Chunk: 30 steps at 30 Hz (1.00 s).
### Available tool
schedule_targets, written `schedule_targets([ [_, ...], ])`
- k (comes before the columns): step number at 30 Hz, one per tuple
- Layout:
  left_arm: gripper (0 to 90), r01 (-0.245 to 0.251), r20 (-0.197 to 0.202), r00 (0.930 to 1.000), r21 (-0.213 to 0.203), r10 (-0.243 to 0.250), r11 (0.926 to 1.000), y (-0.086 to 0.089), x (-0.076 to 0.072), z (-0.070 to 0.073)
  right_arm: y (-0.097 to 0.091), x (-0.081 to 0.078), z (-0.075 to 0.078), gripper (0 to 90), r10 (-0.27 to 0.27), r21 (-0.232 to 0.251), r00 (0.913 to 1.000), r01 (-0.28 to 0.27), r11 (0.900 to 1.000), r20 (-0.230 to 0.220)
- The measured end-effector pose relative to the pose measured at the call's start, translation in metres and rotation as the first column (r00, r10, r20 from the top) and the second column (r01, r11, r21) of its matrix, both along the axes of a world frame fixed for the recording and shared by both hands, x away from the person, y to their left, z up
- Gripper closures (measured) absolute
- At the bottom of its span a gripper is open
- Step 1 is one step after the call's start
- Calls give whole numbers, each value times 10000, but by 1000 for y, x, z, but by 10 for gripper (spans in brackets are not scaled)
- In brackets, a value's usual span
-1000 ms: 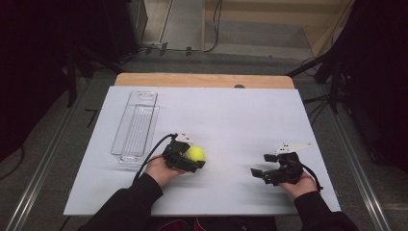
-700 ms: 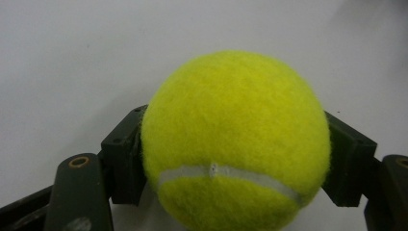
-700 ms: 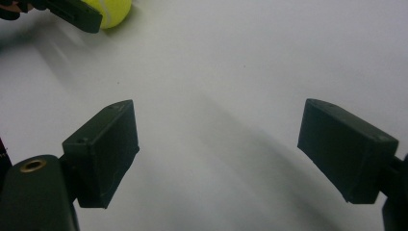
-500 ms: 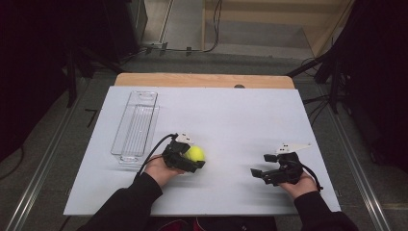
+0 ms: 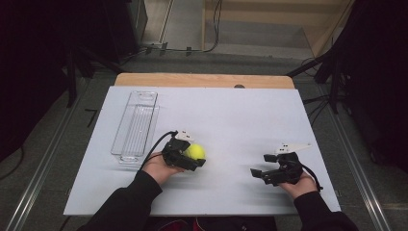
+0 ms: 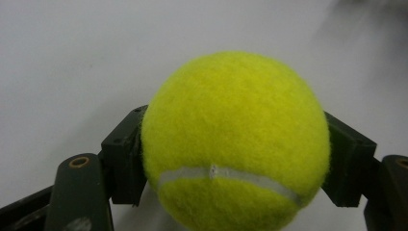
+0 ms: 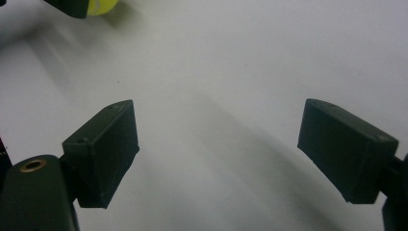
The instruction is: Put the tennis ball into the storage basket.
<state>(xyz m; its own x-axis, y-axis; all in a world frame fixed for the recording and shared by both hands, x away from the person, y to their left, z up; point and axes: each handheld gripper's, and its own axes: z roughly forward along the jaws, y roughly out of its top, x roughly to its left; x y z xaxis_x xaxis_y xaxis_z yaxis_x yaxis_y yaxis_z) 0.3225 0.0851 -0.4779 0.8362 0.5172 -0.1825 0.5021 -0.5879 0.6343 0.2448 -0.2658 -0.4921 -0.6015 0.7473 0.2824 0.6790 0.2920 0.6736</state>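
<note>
A yellow tennis ball [image 5: 196, 152] [image 6: 235, 144] is clamped between the two black jaws of my left gripper [image 5: 194, 158] [image 6: 235, 161], low over the white board at front left. Both pads press on the ball's sides. At front right, my right gripper [image 5: 258, 172] [image 7: 219, 154] rests near the board with its jaws spread wide and nothing between them. It points left, and a sliver of the ball [image 7: 100, 6] shows at the top left of the right gripper view.
A clear plastic tray [image 5: 135, 126] lies lengthwise on the left part of the white board [image 5: 231, 115], just behind my left hand. A wooden table edge [image 5: 202, 80] runs along the back. Dark stands and cables surround the table.
</note>
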Motion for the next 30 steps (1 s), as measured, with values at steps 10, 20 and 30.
schedule_targets([
  [10,260,38,-46,10000,-151,-39,9999,0,1,22,0,0,0,123,-29,-25,10000,29,10000,-20],
  [20,261,45,9,10000,-369,-45,9993,4,0,46,0,1,0,123,-32,-26,10000,32,10000,-27],
  [30,261,-187,-55,9998,-338,185,9993,10,4,50,0,1,0,123,-41,-30,10000,41,10000,-27],
])
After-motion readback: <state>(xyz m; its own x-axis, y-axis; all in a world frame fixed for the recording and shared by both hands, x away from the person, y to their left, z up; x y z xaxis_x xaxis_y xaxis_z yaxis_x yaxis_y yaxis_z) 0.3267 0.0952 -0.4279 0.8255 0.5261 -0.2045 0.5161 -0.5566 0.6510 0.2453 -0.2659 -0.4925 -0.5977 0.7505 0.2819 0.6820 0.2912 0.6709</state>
